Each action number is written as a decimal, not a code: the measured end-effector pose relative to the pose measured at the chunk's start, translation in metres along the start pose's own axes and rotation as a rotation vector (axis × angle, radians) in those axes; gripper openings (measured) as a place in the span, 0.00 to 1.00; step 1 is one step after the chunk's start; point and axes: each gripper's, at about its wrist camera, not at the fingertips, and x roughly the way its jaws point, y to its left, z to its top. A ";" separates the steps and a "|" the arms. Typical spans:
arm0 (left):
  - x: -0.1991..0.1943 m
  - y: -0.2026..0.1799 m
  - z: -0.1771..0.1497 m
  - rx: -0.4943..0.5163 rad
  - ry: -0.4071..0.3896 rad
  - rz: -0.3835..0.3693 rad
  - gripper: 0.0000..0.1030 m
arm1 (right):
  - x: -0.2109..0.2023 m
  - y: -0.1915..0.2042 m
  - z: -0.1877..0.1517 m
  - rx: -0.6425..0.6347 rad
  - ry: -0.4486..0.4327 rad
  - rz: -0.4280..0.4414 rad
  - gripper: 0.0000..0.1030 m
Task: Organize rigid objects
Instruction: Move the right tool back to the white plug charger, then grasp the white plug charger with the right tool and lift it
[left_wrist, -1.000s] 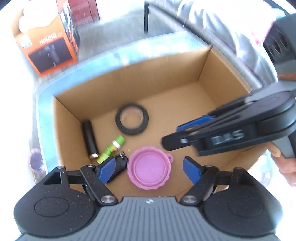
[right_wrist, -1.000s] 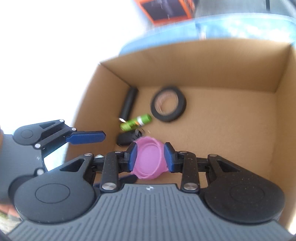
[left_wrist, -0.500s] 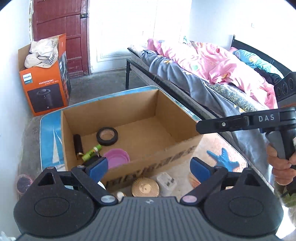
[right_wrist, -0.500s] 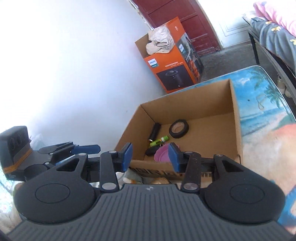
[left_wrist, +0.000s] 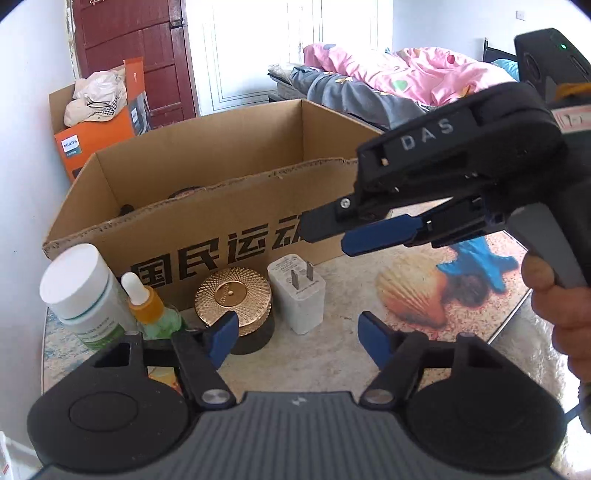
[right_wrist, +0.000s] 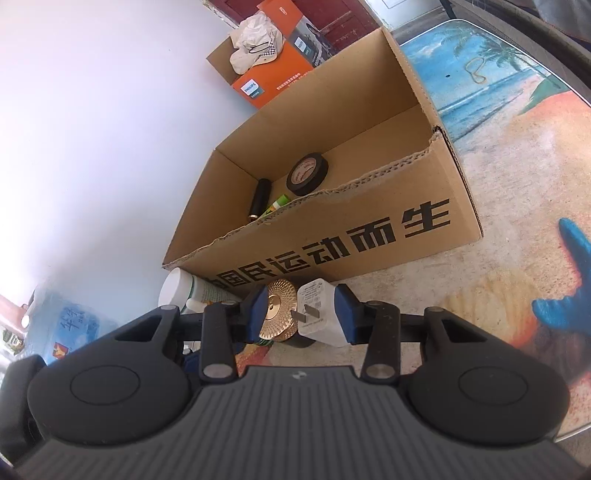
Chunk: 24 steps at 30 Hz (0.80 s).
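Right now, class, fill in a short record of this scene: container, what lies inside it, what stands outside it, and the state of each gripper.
container: open cardboard box on the printed table
inside box: black tape roll, black tube, green item partly hidden by the box wall
outside, in front of box: white-capped bottle, dropper bottle, gold-lidded jar, white charger plug
left gripper: open, nothing between the fingers, jaws just closing
right gripper: open, framing the plug, not gripping, jaws just closing
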 end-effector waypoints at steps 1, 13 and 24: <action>0.004 0.000 -0.001 -0.004 0.001 -0.007 0.65 | 0.005 -0.003 0.003 0.008 0.004 0.001 0.36; 0.040 -0.011 0.004 0.031 0.019 0.006 0.41 | 0.044 -0.020 0.003 0.097 0.064 0.010 0.27; 0.035 -0.024 0.000 0.098 0.003 -0.077 0.42 | 0.024 -0.029 -0.010 0.136 0.051 -0.036 0.28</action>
